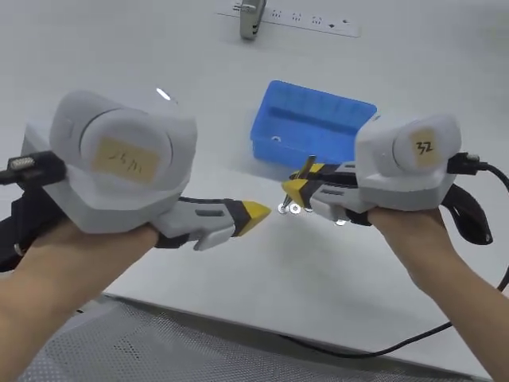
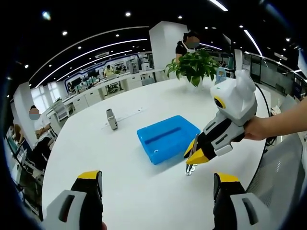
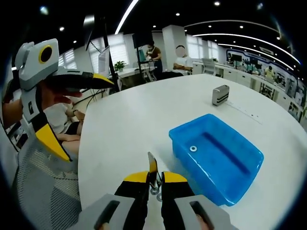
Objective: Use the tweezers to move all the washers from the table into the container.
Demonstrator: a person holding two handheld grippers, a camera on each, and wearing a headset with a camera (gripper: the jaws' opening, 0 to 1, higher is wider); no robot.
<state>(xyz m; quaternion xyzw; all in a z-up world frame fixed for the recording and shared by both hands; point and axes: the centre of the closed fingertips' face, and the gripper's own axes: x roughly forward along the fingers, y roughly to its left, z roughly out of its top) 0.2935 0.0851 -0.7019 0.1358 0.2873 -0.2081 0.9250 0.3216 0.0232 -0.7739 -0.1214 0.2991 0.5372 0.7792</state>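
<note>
washers (image 1: 294,208) on the worktop (image 1: 334,278): thin, stiff, light rings, likely slippery; pinch across one rim with the tweezers (image 3: 152,165). right gripper (image 3: 154,178) jaws clamp the tweezers; left gripper (image 2: 157,176) jaws apart.

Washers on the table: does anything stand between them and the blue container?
Nothing visible does. The washers lie on bare table just before the container; only its near wall must be cleared. The right gripper holds the tweezers by them.
</note>
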